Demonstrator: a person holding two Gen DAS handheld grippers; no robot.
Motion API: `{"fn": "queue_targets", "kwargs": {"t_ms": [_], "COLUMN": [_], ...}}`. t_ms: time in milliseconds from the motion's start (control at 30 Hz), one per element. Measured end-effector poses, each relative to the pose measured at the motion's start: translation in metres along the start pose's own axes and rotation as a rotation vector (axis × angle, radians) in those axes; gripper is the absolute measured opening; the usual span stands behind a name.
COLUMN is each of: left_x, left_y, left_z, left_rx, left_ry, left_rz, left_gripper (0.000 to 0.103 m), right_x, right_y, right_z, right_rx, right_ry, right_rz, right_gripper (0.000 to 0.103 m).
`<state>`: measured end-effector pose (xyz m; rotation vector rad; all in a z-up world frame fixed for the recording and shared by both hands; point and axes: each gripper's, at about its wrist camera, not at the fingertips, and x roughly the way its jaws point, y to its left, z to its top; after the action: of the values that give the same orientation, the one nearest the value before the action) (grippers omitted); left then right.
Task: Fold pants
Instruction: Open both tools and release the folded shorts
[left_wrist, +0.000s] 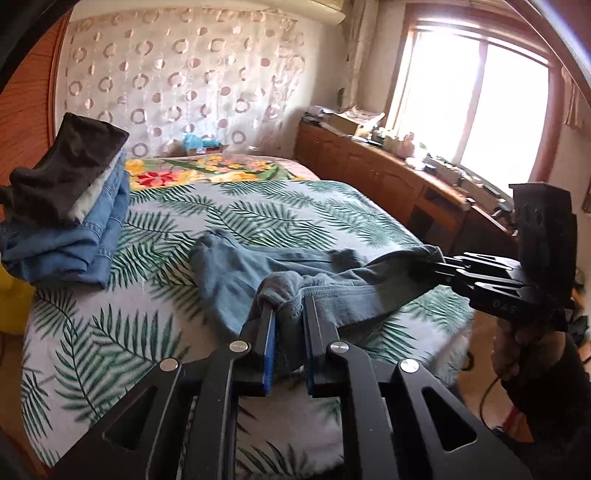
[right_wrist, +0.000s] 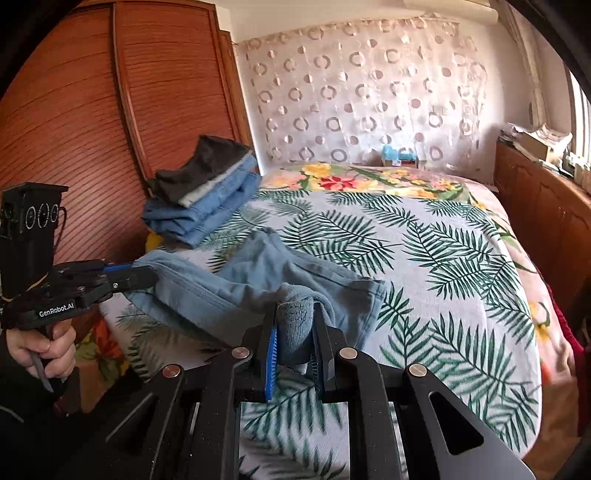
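Clamped between the left gripper (left_wrist: 287, 314) fingers: a bunched edge of blue pants (left_wrist: 236, 269). Right gripper (right_wrist: 293, 325) likewise closed on a thick roll of the same cloth. Beyond both sets of fingertips, slumped over the palm-print bedspread (right_wrist: 443, 258). Probably soft, light, limp; best held at waistband corners. Leg ends and layering hidden in folds. Farther off, stacked clothes (left_wrist: 66, 206).

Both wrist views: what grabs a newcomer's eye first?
The blue-grey pants, stretched over the near edge of the bed between two claws: the left claw and the right claw, each shut on a bunched end. Next, the palm-leaf bedspread under them. Then the stack of folded clothes, dark piece on top of denim, at the bed's far left by the wooden wardrobe.
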<state>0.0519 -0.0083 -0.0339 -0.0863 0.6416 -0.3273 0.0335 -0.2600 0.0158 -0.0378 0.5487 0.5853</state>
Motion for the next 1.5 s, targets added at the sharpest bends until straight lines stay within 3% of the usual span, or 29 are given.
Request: {"fn": "queue_targets", "kwargs": {"t_ms": [433, 700, 800, 1067, 1500], "left_x": [0.014, 0.027, 0.029, 0.031, 0.038], "left_y": [0.011, 0.014, 0.015, 0.023, 0.030], "left_z": [0.024, 0.019, 0.018, 0.016, -0.007], "left_rx": [0.007, 0.016, 0.020, -0.003, 0.022], "left_ry": [-0.031, -0.017, -0.014, -0.003, 0.071], "left_rz": [0.019, 0.052, 0.060, 0.053, 0.088], "left_gripper": [0.013, 0.017, 0.027, 0.068, 0.069], "right_x": [0.053, 0.077, 0.084, 0.093, 0.072], "right_y": [-0.010, -0.011, -0.013, -0.015, -0.018], "right_z": [0.028, 0.025, 0.024, 0.028, 0.017], "right_rx": [0.041, 0.041, 0.039, 0.039, -0.009], "right_ry": [0.000, 0.040, 0.053, 0.057, 0.069], "right_rz": [-0.009, -0.021, -0.025, -0.026, -0.075], "right_gripper": [0.015, 0.015, 0.015, 0.015, 0.035]}}
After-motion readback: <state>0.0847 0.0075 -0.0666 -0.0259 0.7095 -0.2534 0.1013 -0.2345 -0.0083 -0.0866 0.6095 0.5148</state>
